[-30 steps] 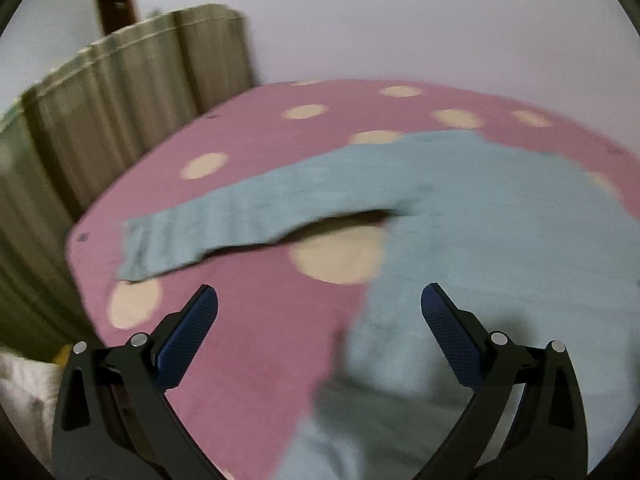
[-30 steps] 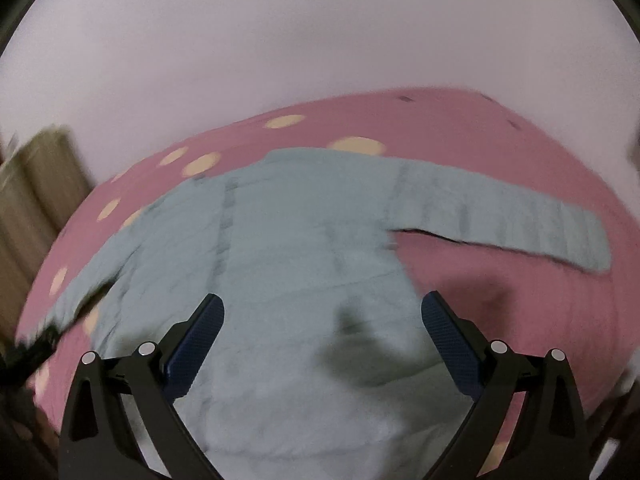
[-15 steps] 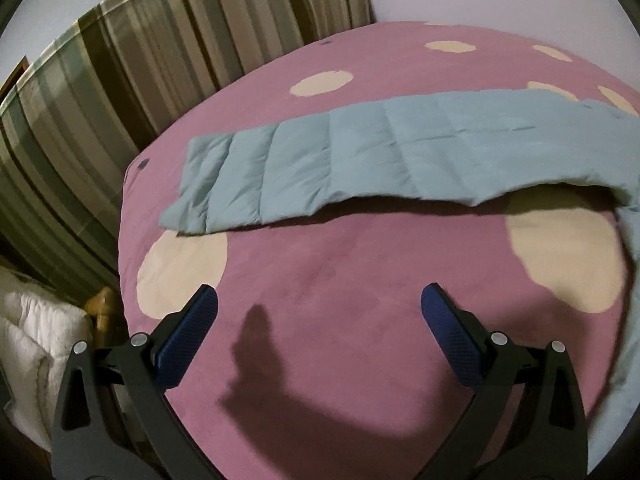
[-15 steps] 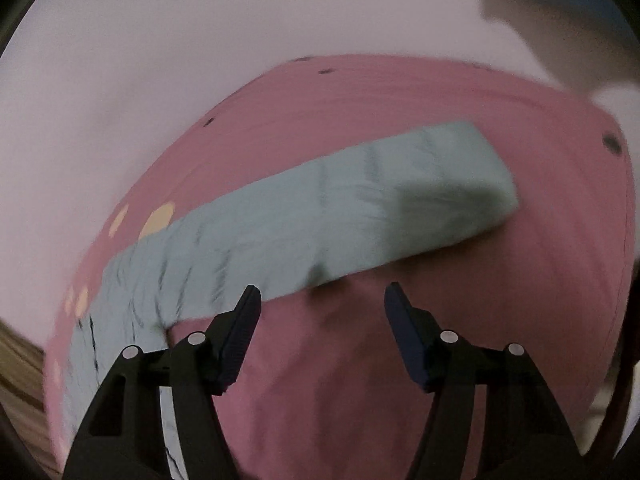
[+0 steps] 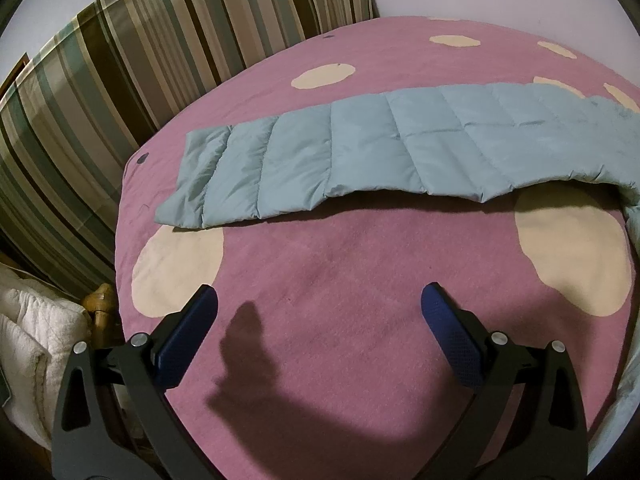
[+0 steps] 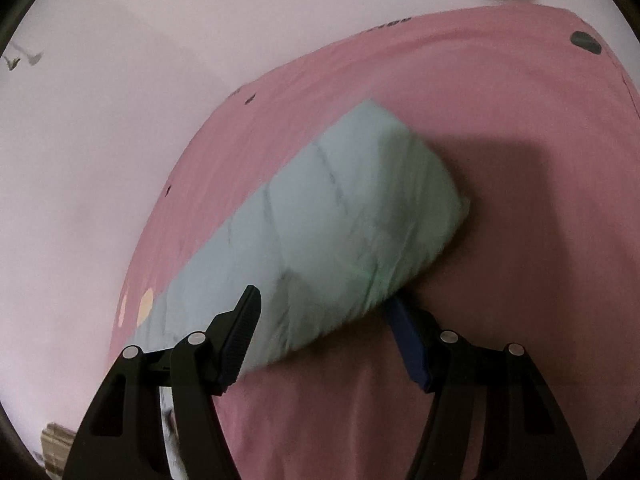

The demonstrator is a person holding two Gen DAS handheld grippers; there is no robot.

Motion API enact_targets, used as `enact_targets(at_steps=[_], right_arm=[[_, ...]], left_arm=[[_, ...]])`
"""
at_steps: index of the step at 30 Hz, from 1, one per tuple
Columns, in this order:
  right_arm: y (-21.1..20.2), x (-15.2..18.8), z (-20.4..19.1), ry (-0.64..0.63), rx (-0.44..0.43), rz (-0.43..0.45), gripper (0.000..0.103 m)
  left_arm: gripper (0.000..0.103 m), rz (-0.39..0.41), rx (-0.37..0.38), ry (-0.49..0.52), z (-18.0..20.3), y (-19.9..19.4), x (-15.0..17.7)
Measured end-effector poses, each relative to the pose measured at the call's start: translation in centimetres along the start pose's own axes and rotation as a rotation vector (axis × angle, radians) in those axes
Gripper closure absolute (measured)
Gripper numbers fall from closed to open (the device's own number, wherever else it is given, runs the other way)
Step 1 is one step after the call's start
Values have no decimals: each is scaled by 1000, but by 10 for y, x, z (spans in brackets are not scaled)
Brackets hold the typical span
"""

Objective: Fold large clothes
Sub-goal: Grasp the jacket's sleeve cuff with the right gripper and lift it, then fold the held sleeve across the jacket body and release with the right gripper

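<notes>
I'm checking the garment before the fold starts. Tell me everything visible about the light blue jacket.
The light blue jacket is a puffy quilted garment with stitched panels and a smooth, slightly shiny shell. It lies on the pink spotted bedspread with its sleeves stretched out to the sides. In the left wrist view one sleeve lies flat, untouched, its cuff toward the striped curtain. In the right wrist view the other sleeve's cuff end sits between the right tongs; whether they pinch it is unclear.

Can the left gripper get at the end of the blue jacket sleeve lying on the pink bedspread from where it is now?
Probably yes. The left gripper stands open, with only bare pink bedspread between it and the sleeve. The cuff end lies flat and uncovered ahead, to the left, so nothing visible blocks the way.
</notes>
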State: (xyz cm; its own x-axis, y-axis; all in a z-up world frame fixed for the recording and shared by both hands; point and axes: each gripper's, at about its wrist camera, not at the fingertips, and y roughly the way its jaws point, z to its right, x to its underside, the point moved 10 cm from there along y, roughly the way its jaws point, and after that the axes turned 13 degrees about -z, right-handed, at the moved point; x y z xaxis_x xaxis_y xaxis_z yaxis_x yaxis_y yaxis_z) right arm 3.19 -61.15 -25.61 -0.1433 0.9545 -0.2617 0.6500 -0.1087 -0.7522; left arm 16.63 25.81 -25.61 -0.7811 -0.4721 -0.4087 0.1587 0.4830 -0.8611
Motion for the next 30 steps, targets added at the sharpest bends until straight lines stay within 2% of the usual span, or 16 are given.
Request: enact_targets(at_steps=[6, 7, 8, 10, 13, 16, 19, 23, 26, 30], right_arm=[[3, -22, 3, 23, 9, 73, 41], [4, -25, 3, 20, 30, 83, 50], [4, -27, 5, 19, 58, 91, 55], [1, -26, 7, 22, 82, 103, 78], [6, -31, 7, 24, 76, 84, 95], [-3, -34, -4, -25, 97, 113, 98], [-16, -34, -38, -121, 99, 152, 99], [-25, -14, -112, -292, 52, 158, 99], [-23, 17, -174, -438, 7, 141, 99], [-12, 78, -251, -611, -69, 81, 99]], left_arm=[[2, -1, -9, 5, 0, 0, 0], [2, -2, -8, 4, 0, 0, 0], [2, -2, -8, 4, 0, 0, 0], [2, -3, -7, 4, 1, 0, 0], [2, -4, -9, 6, 0, 1, 0], [2, -3, -15, 9, -1, 1, 0], [2, -4, -15, 10, -1, 1, 0], [2, -4, -15, 10, -1, 1, 1], [2, -5, -15, 10, -1, 1, 1], [2, -4, -15, 11, -1, 1, 1]])
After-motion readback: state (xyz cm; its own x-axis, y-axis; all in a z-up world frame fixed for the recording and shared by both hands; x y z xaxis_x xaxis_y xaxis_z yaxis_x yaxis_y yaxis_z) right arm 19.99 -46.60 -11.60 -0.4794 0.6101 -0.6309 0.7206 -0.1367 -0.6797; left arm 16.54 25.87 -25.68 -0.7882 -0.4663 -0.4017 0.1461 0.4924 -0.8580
